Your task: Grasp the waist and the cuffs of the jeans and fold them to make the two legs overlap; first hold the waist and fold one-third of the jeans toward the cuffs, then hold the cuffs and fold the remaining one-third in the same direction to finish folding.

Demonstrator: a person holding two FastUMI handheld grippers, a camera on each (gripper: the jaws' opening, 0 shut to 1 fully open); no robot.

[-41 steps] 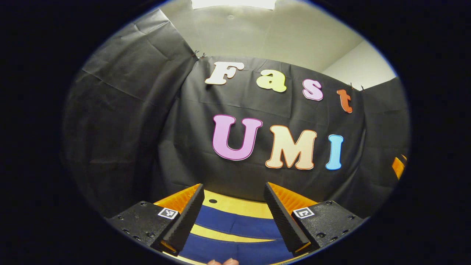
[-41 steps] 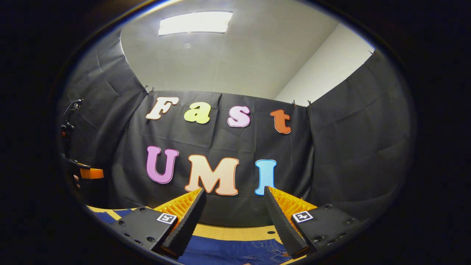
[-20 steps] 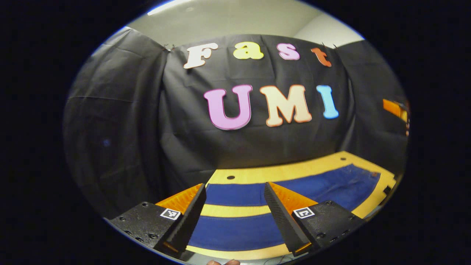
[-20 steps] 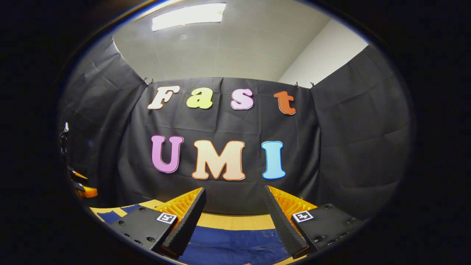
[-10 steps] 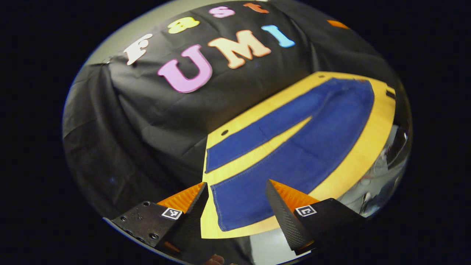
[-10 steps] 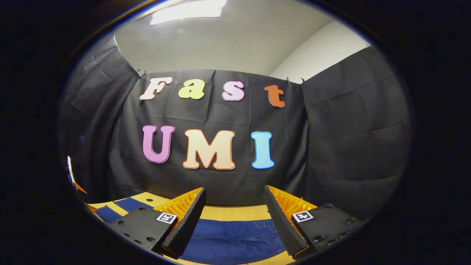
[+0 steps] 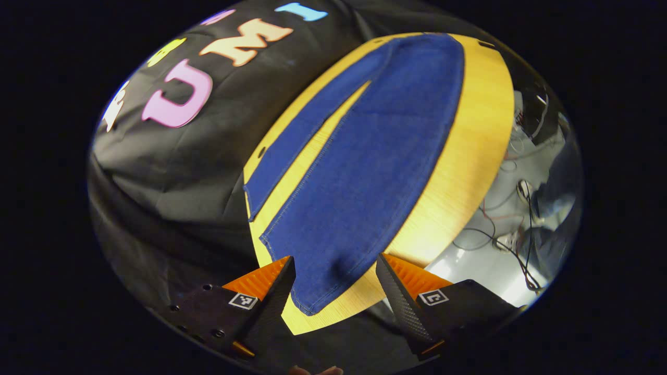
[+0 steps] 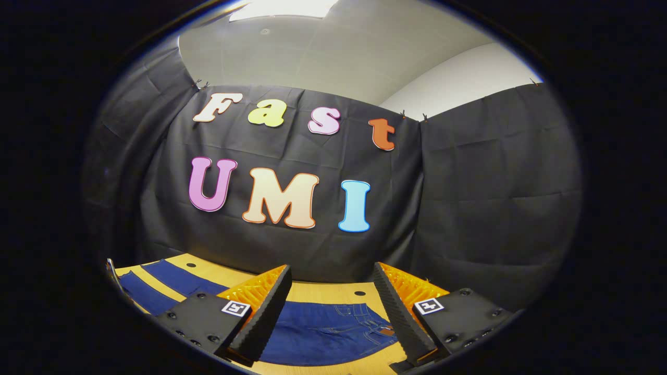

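lying flat on the table [image 7: 469, 156], jeans [image 7: 365, 172]; both tools [image 7: 333, 291] [image 8: 331, 302] agape, empty

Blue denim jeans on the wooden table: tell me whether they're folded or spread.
Spread. The blue denim jeans lie flat on the wooden table, legs apart with wood showing between them.

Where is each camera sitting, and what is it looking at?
Left gripper view: rides on the left hand-held gripper, tilted down at the cuff end of the jeans spread on the table; its two open fingers and a bit of the person's fingertip show at the bottom.
Right gripper view: rides on the right hand-held gripper, looking level at the booth wall, waist of the jeans below; its two open fingers show.
Shared: jeans, table, wall.
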